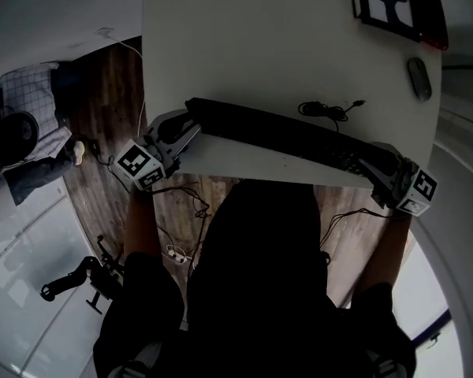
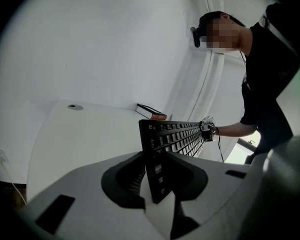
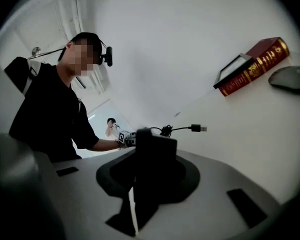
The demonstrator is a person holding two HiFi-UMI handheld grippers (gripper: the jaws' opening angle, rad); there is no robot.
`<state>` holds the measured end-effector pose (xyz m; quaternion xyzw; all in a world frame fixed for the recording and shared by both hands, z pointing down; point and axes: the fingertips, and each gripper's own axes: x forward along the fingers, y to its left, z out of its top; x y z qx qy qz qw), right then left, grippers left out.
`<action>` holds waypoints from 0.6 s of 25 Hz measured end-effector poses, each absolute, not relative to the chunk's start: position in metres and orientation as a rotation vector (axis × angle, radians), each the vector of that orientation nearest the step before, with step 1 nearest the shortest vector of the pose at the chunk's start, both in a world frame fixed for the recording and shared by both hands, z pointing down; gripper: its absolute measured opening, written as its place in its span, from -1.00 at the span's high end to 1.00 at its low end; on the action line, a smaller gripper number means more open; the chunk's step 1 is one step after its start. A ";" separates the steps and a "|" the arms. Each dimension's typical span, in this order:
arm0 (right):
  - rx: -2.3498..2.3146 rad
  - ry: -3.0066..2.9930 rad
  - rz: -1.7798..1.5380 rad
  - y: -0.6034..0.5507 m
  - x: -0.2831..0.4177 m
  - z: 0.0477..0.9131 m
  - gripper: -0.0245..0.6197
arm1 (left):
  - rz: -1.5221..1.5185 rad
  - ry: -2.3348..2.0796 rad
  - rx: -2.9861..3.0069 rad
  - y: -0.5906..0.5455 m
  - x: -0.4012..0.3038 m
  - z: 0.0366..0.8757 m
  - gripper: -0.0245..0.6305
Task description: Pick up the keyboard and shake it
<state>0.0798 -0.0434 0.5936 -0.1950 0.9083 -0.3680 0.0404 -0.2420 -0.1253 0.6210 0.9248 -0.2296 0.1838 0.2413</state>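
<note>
Black flat keyboard (image 1: 284, 136) held at each end over the near edge of the white surface (image 1: 260, 46). Jaws of left gripper (image 1: 191, 130) clenched on keyboard's left end. In the left gripper view that end sits pinched between the jaws, with the keyboard turned on edge, its key face to the right of them, running away ahead. Jaws of right gripper (image 1: 372, 166) clamped on the opposite end, the dark end block filling the gap between them. Black cable with USB plug (image 1: 329, 109) lies on surface ahead of right jaws, just past keyboard. Dark red hardback book (image 3: 255, 64) and grey oval mouse (image 3: 290, 78) sit well beyond right jaws, up and right. Can't tell if the keyboard touches the surface.
</note>
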 end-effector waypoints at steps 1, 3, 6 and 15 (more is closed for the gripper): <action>-0.585 2.778 -1.118 -0.041 0.082 0.591 0.63 | 0.500 -0.613 2.530 -0.123 -0.241 0.621 0.62; -0.559 2.783 -1.114 -0.039 0.080 0.588 0.64 | 0.495 -0.575 2.519 -0.121 -0.244 0.621 0.63; -0.528 2.812 -1.108 -0.040 0.076 0.588 0.64 | 0.472 -0.494 2.463 -0.126 -0.248 0.621 0.58; -0.497 2.835 -1.090 -0.047 0.069 0.590 0.64 | 0.578 -0.040 2.433 -0.119 -0.205 0.623 0.42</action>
